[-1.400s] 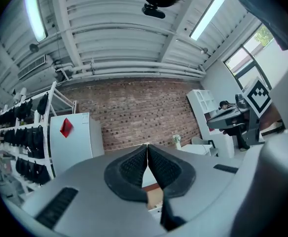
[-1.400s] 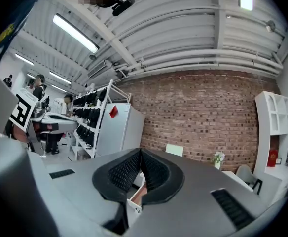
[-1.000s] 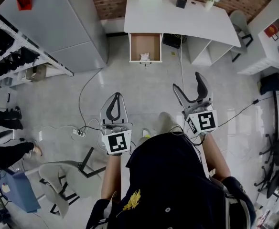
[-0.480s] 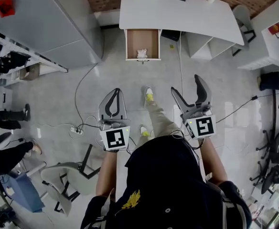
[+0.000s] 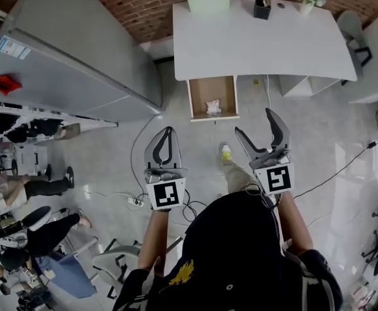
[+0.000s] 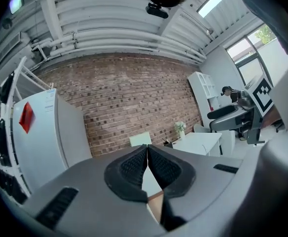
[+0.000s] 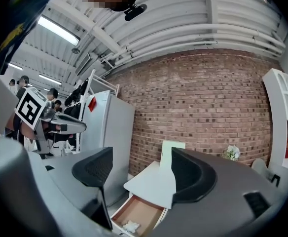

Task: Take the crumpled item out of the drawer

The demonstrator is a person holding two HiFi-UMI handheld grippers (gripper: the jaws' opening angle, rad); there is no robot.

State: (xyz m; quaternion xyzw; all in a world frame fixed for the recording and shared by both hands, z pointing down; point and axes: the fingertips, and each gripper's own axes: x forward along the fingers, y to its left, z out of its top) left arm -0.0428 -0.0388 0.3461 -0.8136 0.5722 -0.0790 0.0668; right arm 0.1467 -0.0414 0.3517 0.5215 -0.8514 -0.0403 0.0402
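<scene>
Drawer (image 5: pixel 208 89) is closer now.
Left tool (image 5: pixel 169 131) is pressed together, right tool (image 5: pixel 254 122) is spread wide; crumpled item (image 5: pixel 213 107) lies inside.

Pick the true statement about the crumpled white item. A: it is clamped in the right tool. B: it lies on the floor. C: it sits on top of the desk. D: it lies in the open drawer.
D: the crumpled white item lies inside the open drawer, well apart from the left tool and the right tool.
</scene>
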